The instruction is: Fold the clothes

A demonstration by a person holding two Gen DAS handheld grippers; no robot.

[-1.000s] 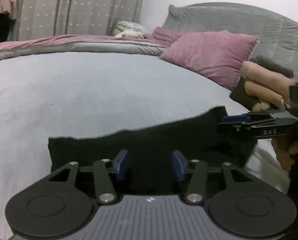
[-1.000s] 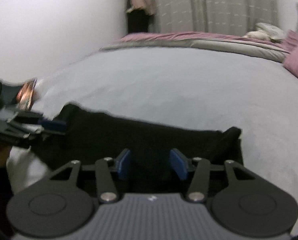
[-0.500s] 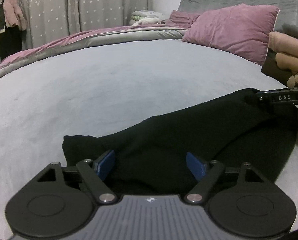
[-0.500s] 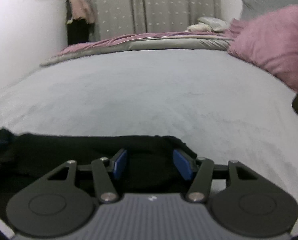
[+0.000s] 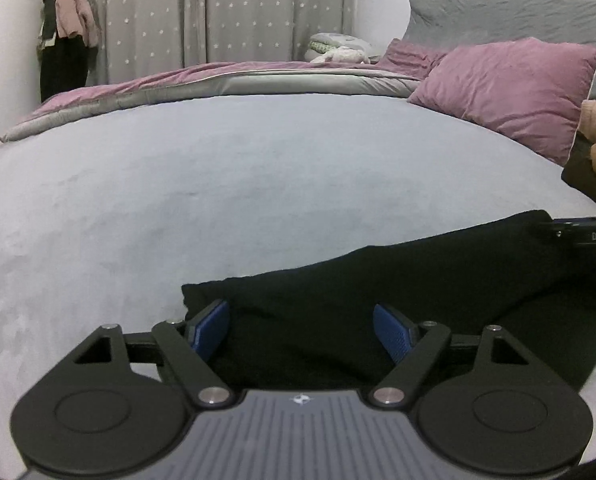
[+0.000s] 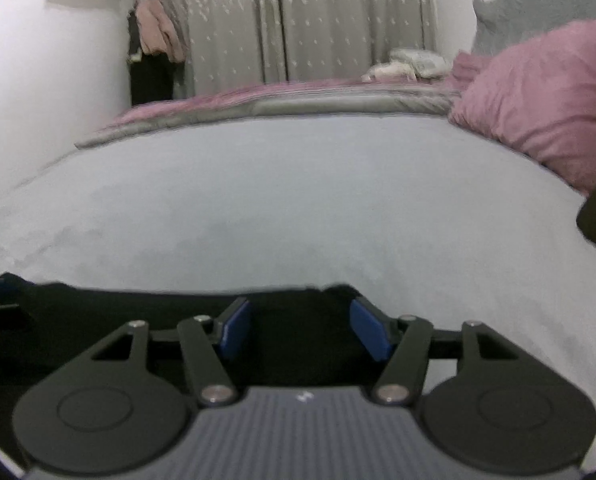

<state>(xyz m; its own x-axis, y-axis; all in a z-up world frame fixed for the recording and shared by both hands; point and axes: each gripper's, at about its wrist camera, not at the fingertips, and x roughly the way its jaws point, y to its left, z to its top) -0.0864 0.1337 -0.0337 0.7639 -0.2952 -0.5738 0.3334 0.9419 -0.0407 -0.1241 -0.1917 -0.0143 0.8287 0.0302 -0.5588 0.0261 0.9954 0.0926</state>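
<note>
We see soft, even, dim light with no glare. The right wrist view is blurry. Our round lens bends the bed [image 5: 258, 184] and darkens the corners. The black cloth [image 5: 378, 288] is too dark to show folds.

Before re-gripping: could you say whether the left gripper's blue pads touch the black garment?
Cannot tell: in the left wrist view, the pads overlap the black garment, hiding any gap.

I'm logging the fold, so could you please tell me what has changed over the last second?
Both grippers opened: the left gripper and right gripper spread their jaws and let go of the black garment, which dropped flat onto the grey bedspread. The pink pillow is unchanged.
</note>
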